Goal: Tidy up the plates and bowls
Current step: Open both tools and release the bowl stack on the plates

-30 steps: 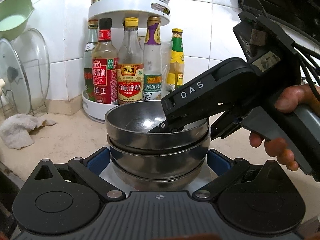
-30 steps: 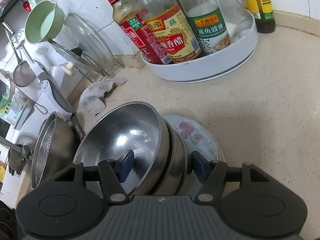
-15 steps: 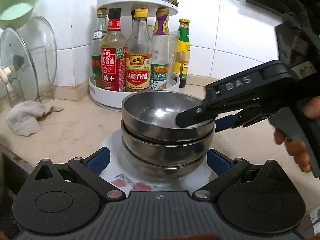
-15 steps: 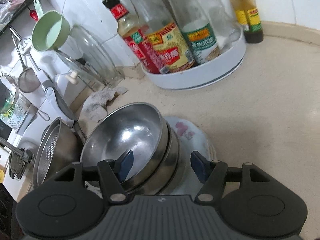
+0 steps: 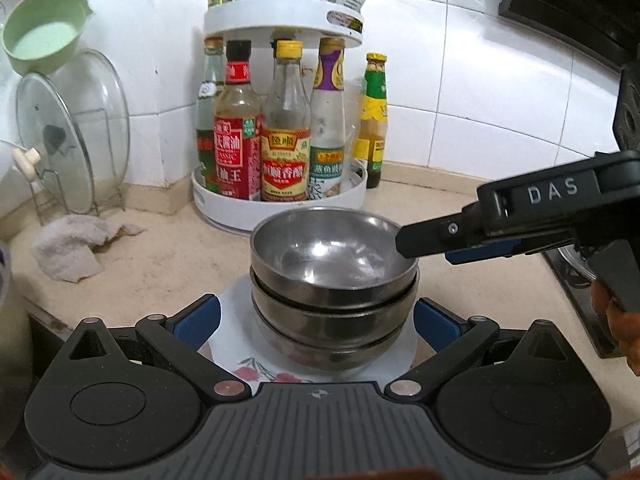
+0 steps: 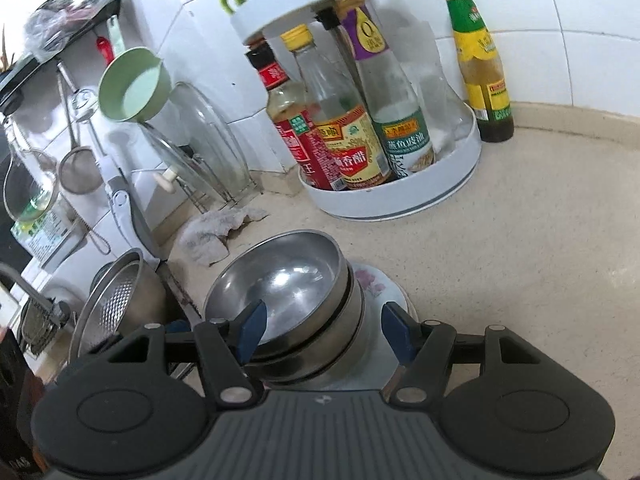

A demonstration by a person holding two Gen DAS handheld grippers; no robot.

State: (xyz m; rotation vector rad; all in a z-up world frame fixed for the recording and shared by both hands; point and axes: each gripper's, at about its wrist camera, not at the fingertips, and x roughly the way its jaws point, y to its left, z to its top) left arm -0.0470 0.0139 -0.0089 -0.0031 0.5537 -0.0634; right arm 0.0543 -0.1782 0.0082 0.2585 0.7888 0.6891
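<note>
Three metal bowls (image 5: 334, 280) sit one inside the other in a stack. The stack stands on a white plate (image 5: 256, 360) with red flowers on it. The plate lies on the tan tabletop (image 5: 168, 264).

The left gripper (image 5: 316, 320) is low in front of the stack. Its two blue fingers (image 5: 198, 320) are wide apart, one on each side of the bowls, and they do not touch them.

The right gripper (image 6: 322, 330) is on the right side of the stack, up by the top bowl. Its fingers (image 6: 250, 330) are apart too. One finger is over the inside of the top bowl and the other is outside the stack, with the rim between them. I cannot tell if they touch the bowl.

Behind the bowls is a round white rack (image 5: 280, 204) full of sauce bottles (image 5: 286, 136). A crumpled cloth (image 5: 76, 244) lies to the left, near a glass lid (image 5: 60, 140) in a wire stand.
</note>
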